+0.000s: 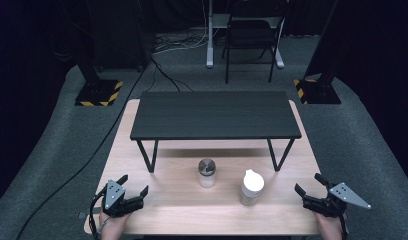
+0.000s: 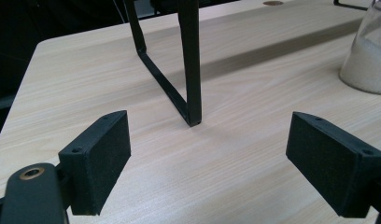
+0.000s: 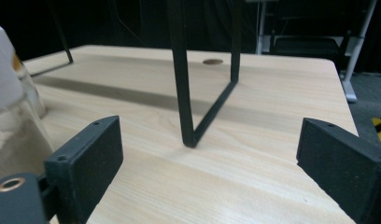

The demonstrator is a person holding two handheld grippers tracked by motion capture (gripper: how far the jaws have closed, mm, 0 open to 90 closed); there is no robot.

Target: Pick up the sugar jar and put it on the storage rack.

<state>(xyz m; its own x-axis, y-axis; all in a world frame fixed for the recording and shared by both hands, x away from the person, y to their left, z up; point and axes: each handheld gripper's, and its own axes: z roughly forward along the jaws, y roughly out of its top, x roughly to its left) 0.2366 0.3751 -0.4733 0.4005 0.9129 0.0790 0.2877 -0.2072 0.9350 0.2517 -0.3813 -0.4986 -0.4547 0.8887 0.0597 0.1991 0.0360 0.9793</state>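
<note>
On the light wooden table (image 1: 177,210) stand two containers. A small glass shaker (image 1: 207,173) with a metal lid holds white grains near the middle. To its right is a jar (image 1: 251,188) with a white cap. My left gripper (image 1: 132,186) rests open at the table's front left, nothing between its jaws. At the front right my right gripper (image 1: 309,183) is open too and empty. In the left gripper view the shaker (image 2: 368,56) shows at the right edge. The jar (image 3: 11,107) fills the left side of the right gripper view.
A low black shelf (image 1: 215,115) on thin metal legs stands across the table's far half. Its left leg (image 2: 191,65) is ahead of my left gripper and its right leg (image 3: 184,79) ahead of my right. A chair (image 1: 249,37) stands beyond the table.
</note>
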